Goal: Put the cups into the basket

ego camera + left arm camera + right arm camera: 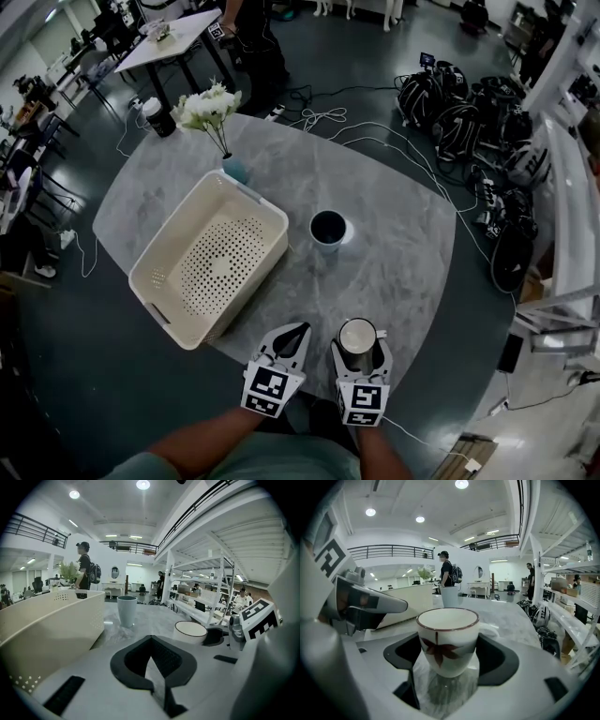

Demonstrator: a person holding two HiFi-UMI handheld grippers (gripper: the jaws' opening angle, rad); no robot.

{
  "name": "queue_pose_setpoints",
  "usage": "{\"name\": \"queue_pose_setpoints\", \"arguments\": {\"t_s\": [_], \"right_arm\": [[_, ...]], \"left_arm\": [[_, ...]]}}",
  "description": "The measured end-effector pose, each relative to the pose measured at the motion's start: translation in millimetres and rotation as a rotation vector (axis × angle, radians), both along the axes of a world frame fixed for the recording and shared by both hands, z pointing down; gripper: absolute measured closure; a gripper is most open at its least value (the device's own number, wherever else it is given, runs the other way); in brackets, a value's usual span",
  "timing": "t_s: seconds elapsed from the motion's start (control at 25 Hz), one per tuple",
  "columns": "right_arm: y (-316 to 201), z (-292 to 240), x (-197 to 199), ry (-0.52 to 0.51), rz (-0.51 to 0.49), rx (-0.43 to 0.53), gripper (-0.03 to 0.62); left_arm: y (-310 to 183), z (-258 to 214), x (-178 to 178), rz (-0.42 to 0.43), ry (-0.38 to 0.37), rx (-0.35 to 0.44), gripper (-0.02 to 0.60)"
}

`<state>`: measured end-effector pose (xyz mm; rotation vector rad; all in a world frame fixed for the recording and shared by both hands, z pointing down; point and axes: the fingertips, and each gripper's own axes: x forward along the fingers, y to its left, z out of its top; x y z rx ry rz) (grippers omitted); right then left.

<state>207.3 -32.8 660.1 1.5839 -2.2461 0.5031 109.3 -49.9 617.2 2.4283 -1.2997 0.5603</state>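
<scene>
Right gripper (361,352) is low at the near edge of the round grey marble tabletop (398,248), its fingers clenched on either side of the white ceramic cup with the red-brown leaf print (448,641). The cup stands upright with its foot on the marble, dark rim up, handle pointing away to the right.

Just beside it on the left, the left gripper (298,334) hovers over the same near edge, fingers pressed together at the tips with nothing held.

Across a bare stretch of marble sits the cream perforated plastic basket (251,199), set at an angle on the left half of the tabletop. Its dotted floor is open to view, its long right wall faces the grippers, and its near corner comes right up to the tabletop's edge.

The pale blue tapered cup (328,228) stands upright near the middle, just off the basket's right corner and apart from it, in line beyond the white cup.

Behind the basket's far corner stands a teal vase of white flowers (211,108). The marble to the right of both cups runs open to the rim.
</scene>
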Motion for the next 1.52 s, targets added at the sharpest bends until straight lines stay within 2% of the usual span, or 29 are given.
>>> {"name": "queue_pose_setpoints", "arguments": {"t_s": [0.4,0.76,1.0,1.52], "right_arm": [[-9,-46,-12,-0.035,-0.022,0.087,0.233],[-24,-96,-41,-0.062,-0.069,0.15,0.233],[-37,-126,-73,-0.078,-0.135,0.194,0.233],[-67,-183,-191,-0.138,-0.311,0.242,0.233]], "left_arm": [[-3,-20,-6,-0.029,0.028,0.03,0.575],[-15,-60,-31,-0.094,0.065,0.085,0.575],[-24,-92,-69,-0.178,0.075,0.131,0.575],[-45,-147,-180,-0.376,0.085,0.206,0.575]]}}
